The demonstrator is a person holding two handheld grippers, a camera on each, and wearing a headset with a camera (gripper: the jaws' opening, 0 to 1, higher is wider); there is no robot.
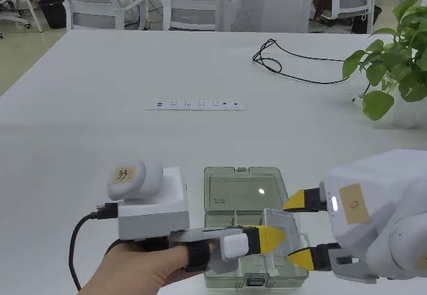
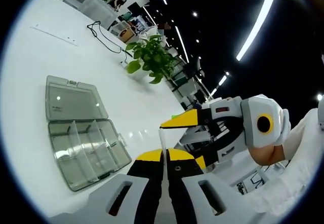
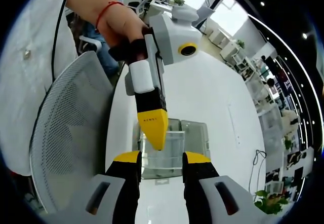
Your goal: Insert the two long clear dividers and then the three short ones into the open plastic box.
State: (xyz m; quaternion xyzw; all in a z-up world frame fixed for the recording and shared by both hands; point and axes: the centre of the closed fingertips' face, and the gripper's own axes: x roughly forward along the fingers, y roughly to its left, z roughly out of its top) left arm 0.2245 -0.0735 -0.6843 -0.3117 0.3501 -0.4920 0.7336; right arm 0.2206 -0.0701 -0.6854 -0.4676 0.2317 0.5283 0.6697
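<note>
Low in the head view, over the open plastic box (image 1: pixel 230 218), we hold one clear divider (image 1: pixel 281 223) ready to go in.
Our left hand-held gripper (image 1: pixel 267 238) is pressed together on the divider's edge, so it hangs above the compartments, probably to drop into a slot. Our right hand-held gripper (image 1: pixel 301 229) stands spread on either side, likely to steady it. Lid laid flat behind, the box sits on the white worktop (image 1: pixel 100 108), some dividers standing inside.
</note>
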